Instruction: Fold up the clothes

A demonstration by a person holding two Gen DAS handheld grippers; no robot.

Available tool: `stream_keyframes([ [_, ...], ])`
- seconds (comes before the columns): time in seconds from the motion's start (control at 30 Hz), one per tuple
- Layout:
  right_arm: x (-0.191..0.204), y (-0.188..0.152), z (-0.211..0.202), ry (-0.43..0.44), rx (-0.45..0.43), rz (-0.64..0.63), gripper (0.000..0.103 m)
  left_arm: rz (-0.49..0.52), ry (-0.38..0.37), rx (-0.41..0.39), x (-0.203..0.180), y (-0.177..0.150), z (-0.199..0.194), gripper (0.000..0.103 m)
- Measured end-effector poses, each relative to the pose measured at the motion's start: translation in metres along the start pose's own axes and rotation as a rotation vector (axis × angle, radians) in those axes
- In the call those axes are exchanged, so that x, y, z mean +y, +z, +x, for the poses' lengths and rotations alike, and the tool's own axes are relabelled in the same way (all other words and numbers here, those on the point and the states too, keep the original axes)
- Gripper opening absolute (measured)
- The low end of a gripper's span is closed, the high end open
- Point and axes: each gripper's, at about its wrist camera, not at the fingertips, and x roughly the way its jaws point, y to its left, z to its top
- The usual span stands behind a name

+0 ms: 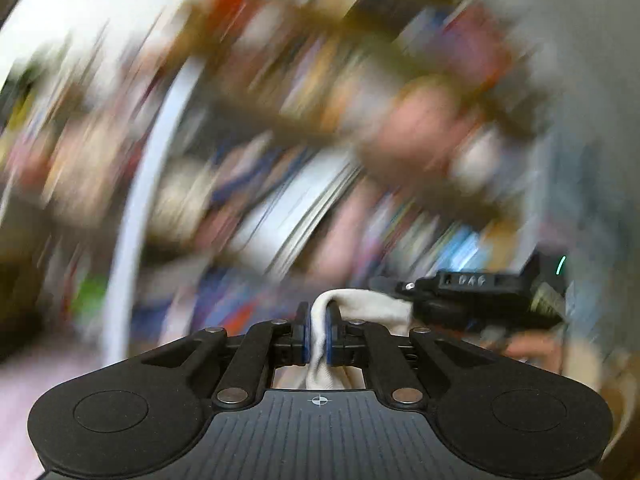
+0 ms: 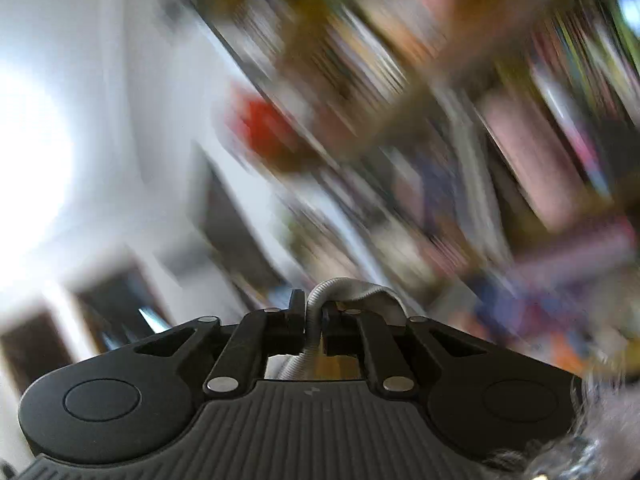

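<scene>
My left gripper point(image 1: 319, 320) is shut on a fold of cream-white garment point(image 1: 372, 306) that bulges up between its blue pads and stretches right toward the other gripper's black body point(image 1: 472, 292). In the right wrist view my right gripper point(image 2: 316, 312) is shut on a ribbed grey-white edge of the garment point(image 2: 352, 290), which arches over its right finger. Both grippers are raised and pointed at the room, not at any surface. The rest of the garment is hidden below the grippers.
Both backgrounds are heavily motion-blurred. Shelves crowded with colourful items point(image 1: 320, 120) fill the view ahead, and also the right wrist view point(image 2: 460, 140). A white curved band point(image 1: 148, 184) runs down the left. A bright white wall or window point(image 2: 36, 160) lies left.
</scene>
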Motion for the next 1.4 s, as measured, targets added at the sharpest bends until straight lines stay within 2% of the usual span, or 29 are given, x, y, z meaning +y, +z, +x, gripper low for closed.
stream_keyframes([
  [0.07,-0.027,-0.036,0.051,-0.17,0.271,-0.039,0.02,-0.023,0.087,0.145,0.032,-0.031,0.029,0.006],
  [0.1,-0.037,-0.056,0.069,-0.229,0.403,-0.056,0.02,-0.012,0.127,0.202,0.044,-0.045,0.041,0.005],
  [0.13,-0.042,-0.072,0.074,-0.255,0.486,-0.072,0.023,-0.004,0.156,0.247,0.054,-0.055,0.05,0.005],
  [0.2,-0.045,-0.097,0.068,-0.286,0.556,-0.114,0.036,-0.001,0.198,0.321,0.073,-0.071,0.064,0.005],
  [0.23,-0.048,-0.107,0.058,-0.304,0.558,-0.138,0.051,-0.003,0.211,0.343,0.082,-0.077,0.068,0.005],
  [0.27,-0.051,-0.115,0.047,-0.321,0.565,-0.155,0.059,-0.006,0.218,0.355,0.09,-0.081,0.071,0.005],
  [0.33,-0.058,-0.132,0.028,-0.355,0.608,-0.182,0.059,-0.013,0.223,0.377,0.103,-0.087,0.075,0.005],
  [0.5,-0.085,-0.165,-0.004,-0.52,0.754,-0.274,0.059,-0.005,0.209,0.424,0.118,-0.097,0.075,0.007],
  [0.6,-0.11,-0.172,-0.007,-0.568,0.773,-0.253,0.058,-0.006,0.189,0.438,0.12,-0.101,0.071,0.012],
  [0.73,-0.128,-0.177,0.0,-0.557,0.793,-0.221,0.059,-0.01,0.19,0.492,0.124,-0.11,0.073,0.028],
  [0.9,-0.145,-0.188,0.022,-0.551,0.841,-0.219,0.057,-0.023,0.205,0.532,0.126,-0.125,0.081,0.028],
  [1.0,-0.16,-0.195,0.036,-0.58,0.856,-0.194,0.046,-0.028,0.212,0.55,0.125,-0.132,0.087,0.028],
  [1.03,-0.164,-0.197,0.037,-0.587,0.854,-0.187,0.038,-0.03,0.216,0.552,0.125,-0.133,0.088,0.028],
  [1.1,-0.167,-0.198,0.037,-0.594,0.84,-0.185,0.031,-0.035,0.221,0.553,0.125,-0.134,0.09,0.028],
  [1.13,-0.167,-0.198,0.036,-0.599,0.836,-0.191,0.023,-0.039,0.221,0.553,0.125,-0.134,0.09,0.028],
  [1.17,-0.167,-0.197,0.034,-0.596,0.836,-0.193,0.003,-0.042,0.221,0.553,0.126,-0.134,0.091,0.027],
  [1.2,-0.166,-0.197,0.033,-0.585,0.841,-0.191,0.003,-0.045,0.221,0.553,0.126,-0.134,0.091,0.023],
  [1.23,-0.164,-0.194,0.031,-0.586,0.833,-0.208,0.003,-0.048,0.221,0.553,0.126,-0.134,0.092,0.003],
  [1.3,-0.156,-0.183,0.021,-0.619,0.772,-0.27,0.003,-0.05,0.203,0.529,0.123,-0.127,0.088,0.001],
  [1.4,-0.149,-0.151,-0.009,-0.68,0.589,-0.263,0.003,-0.052,0.172,0.486,0.118,-0.114,0.081,0.001],
])
